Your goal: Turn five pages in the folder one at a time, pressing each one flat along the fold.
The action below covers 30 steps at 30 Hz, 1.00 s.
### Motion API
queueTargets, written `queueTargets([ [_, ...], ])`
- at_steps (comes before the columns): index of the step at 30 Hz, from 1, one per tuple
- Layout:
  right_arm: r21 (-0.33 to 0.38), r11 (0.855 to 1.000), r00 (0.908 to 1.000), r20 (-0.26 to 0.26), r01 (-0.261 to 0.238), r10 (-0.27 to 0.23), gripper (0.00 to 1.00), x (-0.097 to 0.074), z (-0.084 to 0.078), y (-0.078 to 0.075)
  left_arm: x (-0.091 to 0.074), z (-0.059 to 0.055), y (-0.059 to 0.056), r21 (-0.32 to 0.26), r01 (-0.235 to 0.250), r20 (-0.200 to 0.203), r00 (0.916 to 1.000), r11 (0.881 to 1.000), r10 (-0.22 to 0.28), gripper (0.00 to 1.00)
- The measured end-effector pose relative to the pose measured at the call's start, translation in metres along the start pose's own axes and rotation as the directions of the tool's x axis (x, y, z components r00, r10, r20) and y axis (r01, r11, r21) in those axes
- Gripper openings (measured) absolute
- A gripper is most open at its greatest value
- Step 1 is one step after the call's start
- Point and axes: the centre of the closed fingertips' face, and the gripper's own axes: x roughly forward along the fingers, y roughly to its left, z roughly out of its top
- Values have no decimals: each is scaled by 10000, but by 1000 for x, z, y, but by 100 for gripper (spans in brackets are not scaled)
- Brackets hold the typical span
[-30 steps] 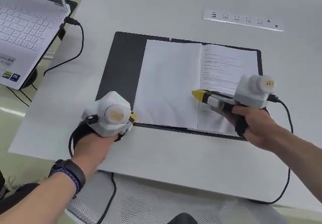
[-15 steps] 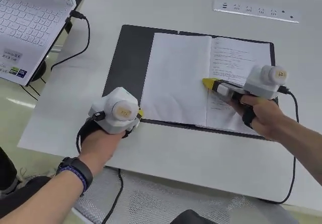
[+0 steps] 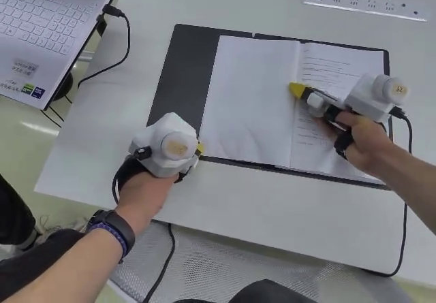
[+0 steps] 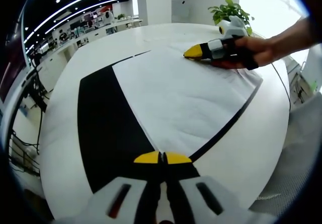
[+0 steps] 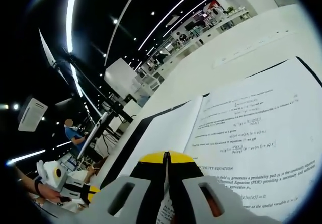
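Tips of left tongs (image 4: 162, 157) closed on nothing, parked at near edge of folder (image 3: 178, 78), by the corner of blank turned page (image 3: 248, 99). Further out, right tongs (image 3: 298, 90) also pinched together, empty, tip down on the fold (image 3: 291, 139) about mid-length. Fold's long axis runs straight away from the person, near edge to far. Right tongs sit on it, so the press stroke along that axis looks like theirs. Right of fold: printed page (image 3: 340, 68), flat.

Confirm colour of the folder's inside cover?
The folder cover is plain black, clearest in the head view.
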Motion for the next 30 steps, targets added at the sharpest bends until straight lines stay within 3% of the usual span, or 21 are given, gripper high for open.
queueTargets([
  [6,222,9997,9989,463,59,-70,0,10,13,-10,0,0,0,-161,32,-34,10000,9999,-33,1],
  [10,373,9987,9960,802,357,-386,0,22,26,-25,0,0,0,-113,35,-32,10000,9999,-36,1],
  [20,-287,9963,9952,567,814,-797,0,45,42,-35,-1,-1,1,-51,54,-37,10000,10000,-54,1],
  [22,161,9950,9905,947,989,-1000,0,52,56,-50,-1,-1,1,-62,66,-36,10000,10000,-66,0],
  [26,358,9938,9864,1232,1052,-1089,0,59,63,-65,-1,-1,1,-76,61,-58,10000,10000,-62,0],
  [30,566,9918,9816,1465,1149,-1221,0,57,62,-62,-1,-2,1,-124,65,-63,10000,9999,-66,0],
])
